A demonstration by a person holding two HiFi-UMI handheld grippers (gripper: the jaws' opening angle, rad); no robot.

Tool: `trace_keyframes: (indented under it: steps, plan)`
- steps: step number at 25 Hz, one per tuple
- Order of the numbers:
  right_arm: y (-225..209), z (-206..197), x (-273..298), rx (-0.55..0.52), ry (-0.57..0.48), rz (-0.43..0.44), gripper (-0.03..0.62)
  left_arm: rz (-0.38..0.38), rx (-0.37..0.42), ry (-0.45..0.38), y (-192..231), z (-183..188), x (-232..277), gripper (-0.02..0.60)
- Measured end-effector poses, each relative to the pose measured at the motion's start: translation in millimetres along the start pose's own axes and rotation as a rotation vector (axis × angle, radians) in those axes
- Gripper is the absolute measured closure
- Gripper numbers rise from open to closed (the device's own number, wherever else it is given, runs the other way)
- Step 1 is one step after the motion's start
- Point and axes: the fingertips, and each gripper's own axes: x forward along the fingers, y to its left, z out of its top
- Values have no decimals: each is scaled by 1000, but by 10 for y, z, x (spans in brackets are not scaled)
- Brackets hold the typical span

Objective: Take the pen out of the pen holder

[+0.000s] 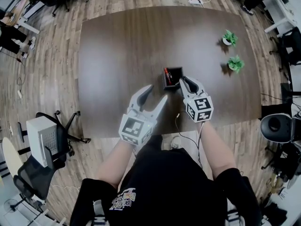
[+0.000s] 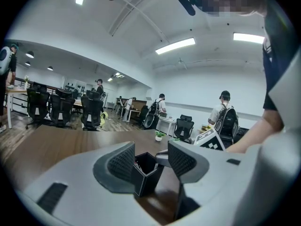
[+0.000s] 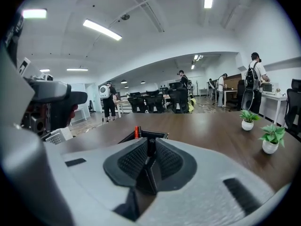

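A black square pen holder (image 1: pixel 173 71) stands near the middle of the dark wooden table (image 1: pixel 117 51), with a red pen (image 1: pixel 167 74) upright at its left side. My right gripper (image 1: pixel 184 82) is at the holder's right near corner. In the right gripper view its jaws (image 3: pixel 149 157) are nearly together, pinching the dark wall of the holder (image 3: pixel 151 136); the red pen tip (image 3: pixel 137 132) shows just behind. My left gripper (image 1: pixel 156 94) stands open a little short of the holder, on its left. The holder (image 2: pixel 146 173) shows between its spread jaws, untouched.
Two small potted plants (image 1: pixel 230 38) (image 1: pixel 235 63) sit at the table's right. A thin cable (image 1: pixel 178 121) lies by the near edge. Office chairs (image 1: pixel 51 140) stand on the floor at the left. People with backpacks (image 2: pixel 227 117) are far across the room.
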Motion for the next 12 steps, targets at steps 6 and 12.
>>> trace_keyframes:
  steps: [6,12]
  plan:
    - [17,8,1,12,-14,12,546,-3,-13,21,-38,-3,6,384]
    - [29,60,-9,22,-33,28,556,16,-2,3,-32,25,-31,385]
